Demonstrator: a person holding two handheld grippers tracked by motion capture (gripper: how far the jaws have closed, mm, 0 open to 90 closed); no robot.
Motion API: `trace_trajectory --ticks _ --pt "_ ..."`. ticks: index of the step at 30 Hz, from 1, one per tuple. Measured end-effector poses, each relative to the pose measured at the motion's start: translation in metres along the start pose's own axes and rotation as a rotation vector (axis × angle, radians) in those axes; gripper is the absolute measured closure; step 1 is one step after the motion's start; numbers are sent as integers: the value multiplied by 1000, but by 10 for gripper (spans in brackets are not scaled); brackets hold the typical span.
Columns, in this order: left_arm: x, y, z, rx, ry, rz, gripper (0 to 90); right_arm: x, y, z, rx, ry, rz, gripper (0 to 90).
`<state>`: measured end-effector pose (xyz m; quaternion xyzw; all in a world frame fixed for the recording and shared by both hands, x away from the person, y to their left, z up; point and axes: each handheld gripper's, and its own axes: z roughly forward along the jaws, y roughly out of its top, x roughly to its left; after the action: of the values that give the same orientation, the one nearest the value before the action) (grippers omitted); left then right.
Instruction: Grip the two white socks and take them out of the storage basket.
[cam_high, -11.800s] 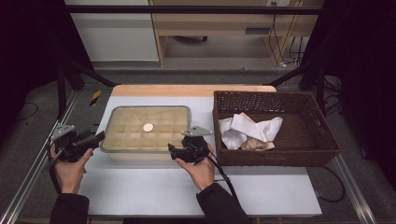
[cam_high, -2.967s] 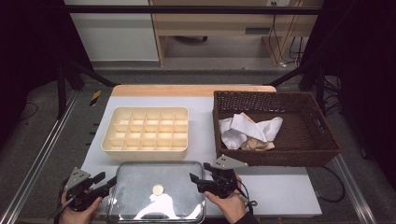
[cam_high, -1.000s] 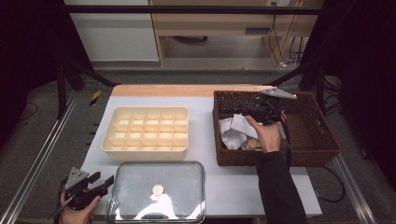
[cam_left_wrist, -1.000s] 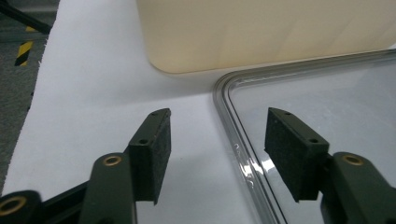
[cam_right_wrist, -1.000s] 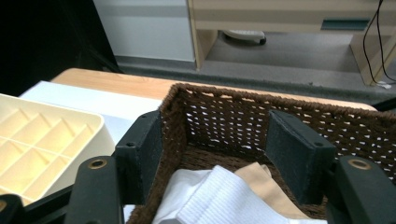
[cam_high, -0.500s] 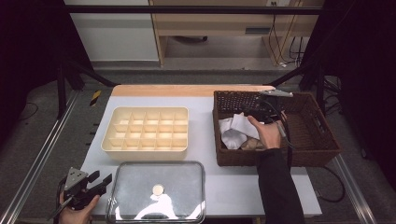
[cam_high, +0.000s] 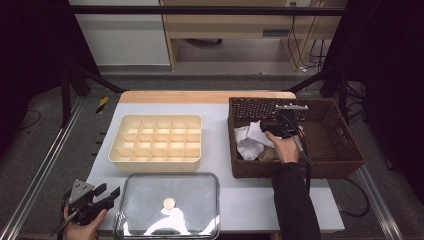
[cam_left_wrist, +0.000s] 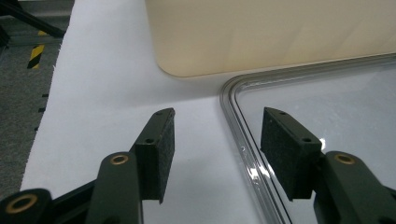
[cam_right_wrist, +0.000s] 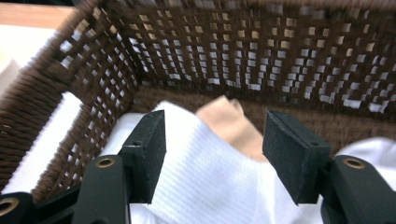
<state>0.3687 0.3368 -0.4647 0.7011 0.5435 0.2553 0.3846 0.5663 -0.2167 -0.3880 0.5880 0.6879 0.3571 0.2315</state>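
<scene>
- My right tongs (cam_high: 276, 126) hang inside the brown wicker basket (cam_high: 345, 161) with the jaws released and just now narrowing a little — nothing is pinched. In the right gripper view the white sock (cam_right_wrist: 205, 186) lies under and between the two pads, with a tan sock (cam_right_wrist: 231, 123) poking out behind it.
- The socks sit heaped in the left part of the basket, close to its left wall (cam_right_wrist: 56, 116). That is the first risk: if I drop in at a slant, one jaw could catch the weave instead of cloth.
- The white fabric is loose and folded on itself. Closing too shallow would nip a single layer, and it could slide free as I lift.
- Closing too deep could gather the tan sock as well, so two come out together — awkward for a tray of small cells.
- My left tongs (cam_high: 104, 195) rest low at the near left corner of the surface (cam_high: 220, 150), jaws released, straddling the rim of the clear lid (cam_left_wrist: 243, 140) without pressing it. A careless squeeze or nudge there would shove the lid across the surface.
- The cream divided tray (cam_high: 156, 144) stands open and empty beyond the lid. The lid lies just in front of it, so a dragged sock could snag either one on the way over.
</scene>
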Motion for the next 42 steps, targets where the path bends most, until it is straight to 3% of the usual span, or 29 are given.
trace_trajectory --ticks 2,9,16,20,28,33,38,42 --pt "0 0 0 1 0 1 443 -2 0 0 0 -9 25 395" --pt "-1 0 0 -2 -1 0 446 -6 -1 5 13 -49 3 403" --pt "-1 0 0 -2 0 7 447 -9 -8 20 96 -81 -20 395" --pt "-1 0 0 -1 -2 12 448 -11 -9 25 143 -108 4 377" --pt "-2 0 0 -1 -4 9 450 -17 -14 31 195 -107 16 415" --pt "-2 0 0 -2 -2 14 451 -19 -15 35 243 -77 43 542" --pt "-2 0 0 -1 -2 14 451 -18 -15 38 278 -43 31 734" --pt "-2 0 0 -1 0 17 451 -18 -14 37 277 -28 44 840"
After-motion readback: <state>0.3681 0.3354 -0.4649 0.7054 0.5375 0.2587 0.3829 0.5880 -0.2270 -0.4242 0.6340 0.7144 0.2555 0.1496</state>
